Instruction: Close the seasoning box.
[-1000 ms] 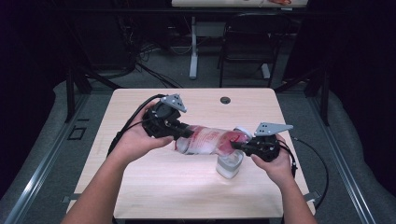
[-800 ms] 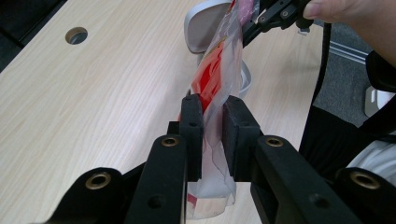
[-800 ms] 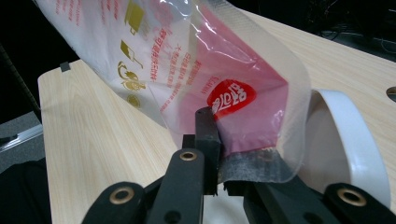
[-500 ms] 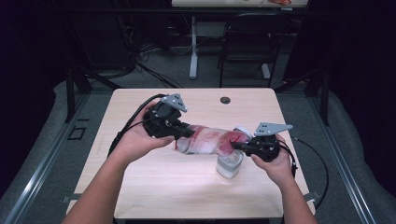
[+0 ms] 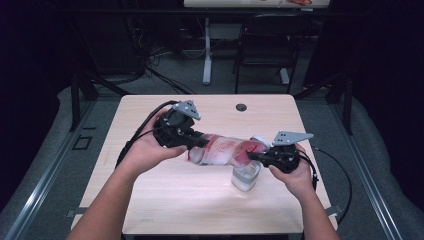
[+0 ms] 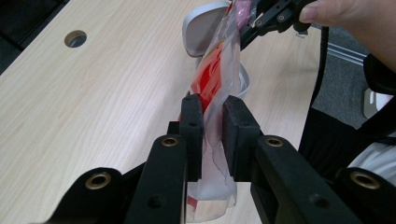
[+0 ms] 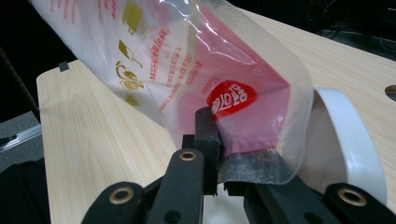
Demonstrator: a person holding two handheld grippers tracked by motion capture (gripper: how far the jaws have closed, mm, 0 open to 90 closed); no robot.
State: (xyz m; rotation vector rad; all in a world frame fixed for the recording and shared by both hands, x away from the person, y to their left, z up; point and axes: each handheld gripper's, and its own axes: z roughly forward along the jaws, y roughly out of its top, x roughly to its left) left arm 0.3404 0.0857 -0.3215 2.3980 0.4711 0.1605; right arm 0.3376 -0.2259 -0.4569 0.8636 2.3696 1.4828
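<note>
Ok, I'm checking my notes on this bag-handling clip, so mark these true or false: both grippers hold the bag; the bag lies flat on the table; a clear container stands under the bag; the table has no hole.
1. Both grippers hold the bag: true. The left gripper and the right gripper each clamp an end.
2. The bag lies flat on the table: false. It hangs stretched between the grippers.
3. A clear container stands under the bag: true.
4. The table has no hole: false. A round hole sits near its far edge.

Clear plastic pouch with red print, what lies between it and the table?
A clear plastic container with a white lid stands under the pouch's right end, seen in the high view.
</note>
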